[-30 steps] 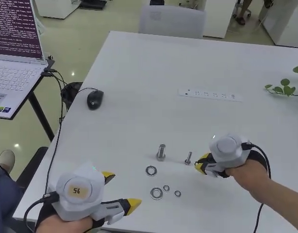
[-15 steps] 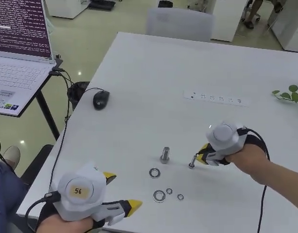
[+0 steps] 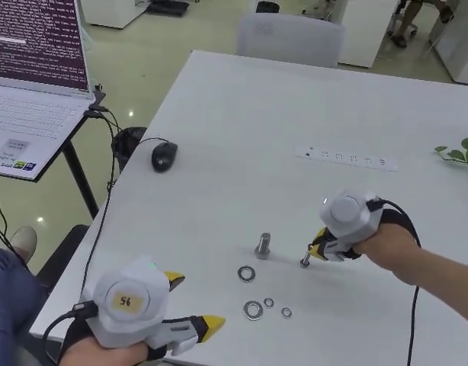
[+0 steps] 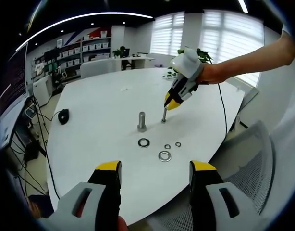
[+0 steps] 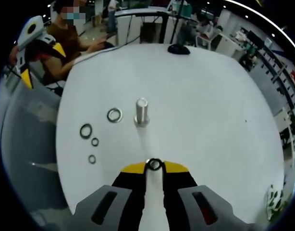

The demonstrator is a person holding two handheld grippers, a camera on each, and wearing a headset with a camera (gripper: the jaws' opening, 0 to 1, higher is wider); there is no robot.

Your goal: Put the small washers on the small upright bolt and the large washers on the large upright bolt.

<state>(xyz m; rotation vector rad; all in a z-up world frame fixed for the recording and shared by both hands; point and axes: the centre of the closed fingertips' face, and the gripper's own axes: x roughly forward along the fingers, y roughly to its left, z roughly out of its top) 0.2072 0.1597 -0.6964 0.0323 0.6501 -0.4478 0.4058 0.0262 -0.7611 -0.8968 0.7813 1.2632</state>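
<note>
Left claw (image 4: 155, 166) hangs over the near edge of the table (image 4: 90, 106), jaws wide apart, nothing in them. Well ahead of its tips the loose ones lie flat on the top: two big washers (image 4: 143, 142) and, just right of them, two small washers (image 4: 167, 146). Beyond those stands the big bolt (image 4: 141, 121), bare as far as I can see. Just right of it is the small bolt (image 4: 163, 115). The right claw (image 5: 154, 166) is down at its top, jaws pinched together on what looks like a tiny ring (image 5: 154, 164), probably another small washer. Too small to tell if it's over the thread yet.

My guess on handling: these things are thin, hard, light and slick, and they lie dead flat, so they'd likely skate away from a sloppy grab. I'd pinch across the outer rim with the tips low to the table, and go gentle near the bolts so they don't tip.
</note>
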